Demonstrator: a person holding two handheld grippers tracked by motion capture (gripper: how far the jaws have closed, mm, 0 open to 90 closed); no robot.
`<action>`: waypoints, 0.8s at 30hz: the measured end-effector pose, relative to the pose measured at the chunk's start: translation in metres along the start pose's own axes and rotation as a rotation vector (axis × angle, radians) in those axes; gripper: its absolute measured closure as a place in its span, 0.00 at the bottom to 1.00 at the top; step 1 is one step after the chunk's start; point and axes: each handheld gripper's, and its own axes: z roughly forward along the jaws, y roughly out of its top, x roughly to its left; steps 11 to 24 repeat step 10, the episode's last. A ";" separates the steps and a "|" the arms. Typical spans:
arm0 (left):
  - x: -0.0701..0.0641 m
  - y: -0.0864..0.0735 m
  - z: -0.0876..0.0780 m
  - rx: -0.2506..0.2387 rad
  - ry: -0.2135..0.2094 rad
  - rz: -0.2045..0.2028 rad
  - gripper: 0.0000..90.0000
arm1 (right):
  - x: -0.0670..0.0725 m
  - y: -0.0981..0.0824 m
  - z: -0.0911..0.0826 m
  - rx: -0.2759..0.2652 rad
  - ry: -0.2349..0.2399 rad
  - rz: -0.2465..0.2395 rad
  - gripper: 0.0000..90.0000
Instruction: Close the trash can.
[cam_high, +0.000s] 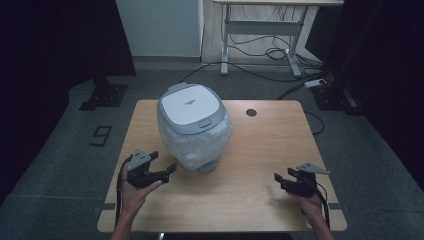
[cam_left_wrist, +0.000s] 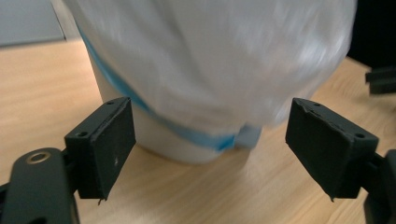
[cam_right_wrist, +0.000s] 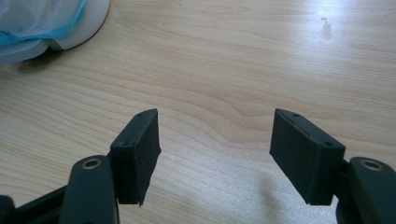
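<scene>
a white bin (cam_high: 194, 127) with a grey-white lid (cam_high: 190, 103) stands on the wooden table (cam_high: 260, 185), a little left of the middle and toward the far edge. a thin clear plastic bag (cam_high: 200, 142) with a blue edge hangs over its sides and bulges out.

the left gripper (cam_high: 159, 167) is just beside the front left of the bin, not touching it. its jaws stand wide apart and hold nothing; in the left gripper view the bag (cam_left_wrist: 215, 60) and the white base (cam_left_wrist: 180, 142) are close in front of them.

the right gripper (cam_high: 283, 180) is well apart from the bin, near the front right of the table. its jaws also stand wide apart, empty, over bare wood (cam_right_wrist: 224, 60).
</scene>
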 end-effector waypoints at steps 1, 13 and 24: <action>0.000 0.000 0.000 0.000 0.000 0.000 0.16 | 0.000 0.000 0.000 0.000 0.000 0.000 0.36; 0.003 -0.014 0.017 0.030 0.013 -0.019 0.16 | -0.006 -0.001 0.000 0.011 -0.014 0.001 0.34; 0.003 -0.014 0.017 0.030 0.013 -0.019 0.16 | -0.006 -0.001 0.000 0.011 -0.014 0.001 0.34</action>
